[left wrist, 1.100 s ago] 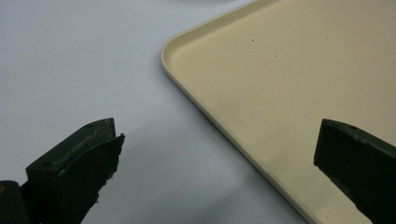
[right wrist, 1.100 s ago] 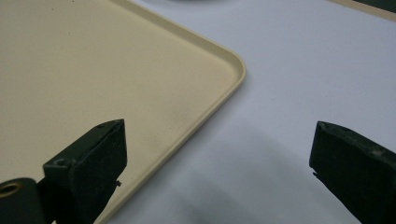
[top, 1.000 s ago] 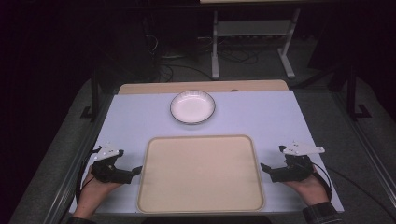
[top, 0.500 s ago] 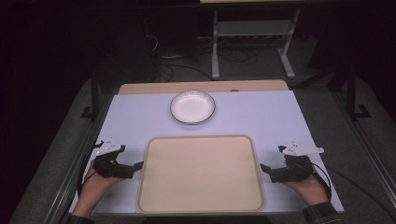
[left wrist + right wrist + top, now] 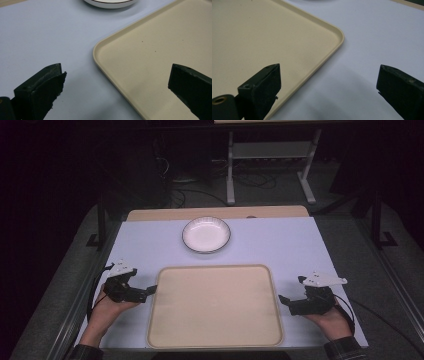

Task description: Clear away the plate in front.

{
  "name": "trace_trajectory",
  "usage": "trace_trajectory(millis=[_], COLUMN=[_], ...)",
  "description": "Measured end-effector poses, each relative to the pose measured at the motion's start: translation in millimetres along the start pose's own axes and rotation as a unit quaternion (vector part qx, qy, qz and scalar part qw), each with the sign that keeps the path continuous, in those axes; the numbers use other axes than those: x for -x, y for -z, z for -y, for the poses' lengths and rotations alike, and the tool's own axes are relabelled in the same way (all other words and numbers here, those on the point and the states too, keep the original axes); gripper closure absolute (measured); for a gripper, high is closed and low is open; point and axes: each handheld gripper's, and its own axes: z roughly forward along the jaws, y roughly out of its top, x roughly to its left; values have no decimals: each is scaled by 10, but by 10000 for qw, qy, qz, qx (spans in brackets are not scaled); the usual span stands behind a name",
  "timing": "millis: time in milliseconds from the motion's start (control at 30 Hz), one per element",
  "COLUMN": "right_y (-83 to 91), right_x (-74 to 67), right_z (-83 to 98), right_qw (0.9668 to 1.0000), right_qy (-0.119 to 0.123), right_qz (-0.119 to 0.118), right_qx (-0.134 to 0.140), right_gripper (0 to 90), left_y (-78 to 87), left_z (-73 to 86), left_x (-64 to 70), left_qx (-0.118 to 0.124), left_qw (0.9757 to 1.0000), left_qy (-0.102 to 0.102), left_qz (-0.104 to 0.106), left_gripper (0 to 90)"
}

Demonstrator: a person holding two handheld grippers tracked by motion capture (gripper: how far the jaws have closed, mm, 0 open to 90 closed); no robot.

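A beige tray (image 5: 215, 305) lies empty on the near half of the pale table. Behind it sits a white dish (image 5: 206, 234) with a dark rim, also empty. My left gripper (image 5: 149, 291) rests by the tray's left edge, open, its tips at the rim. In the left gripper view the tray's corner (image 5: 98, 47) lies between the spread jaws and the dish (image 5: 110, 3) shows at the top. My right gripper (image 5: 283, 300) is open beside the tray's right edge. The right gripper view shows the tray's rounded corner (image 5: 338, 32) between its jaws.
The pale blue table top (image 5: 290, 245) ends in a wooden strip (image 5: 215, 213) at the back. Beyond it stands a metal frame (image 5: 270, 160) on a dark floor. Bare table surrounds the dish on both sides.
The left gripper has edged slightly forward and toward the tray's left rim. The right gripper has hardly moved.
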Motion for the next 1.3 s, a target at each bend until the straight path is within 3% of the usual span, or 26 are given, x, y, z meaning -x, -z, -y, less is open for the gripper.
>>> trace_trajectory(millis=[133,467,633,967,1133,1300], right_y=[0,1,2,4,9,13], right_x=[-2,-5,-6,-4,0,1], right_z=[2,3,3,3,3,3], right_qw=[10000,10000,10000,10000,10000,10000], right_qy=[7,8,6,-2,-3,-8], right_qz=[-5,7,12,18,23,29], right_qx=[-8,-18,-21,-5,5,15], right_gripper=[52,56,57,61,61,61], left_y=[-30,-106,-130,-235,-305,-346], left_z=[-51,-148,-193,-318,-392,-455], left_x=[4,-6,-30,-97,-108,-119], left_qx=[-47,-153,-228,-178,-144,-87], left_qw=[9999,9999,9997,9997,9996,9997], left_qy=[-98,31,-29,117,206,178], left_qz=[39,-9,-2,-135,-102,-115], left_gripper=[0,0,0,0,0,45])
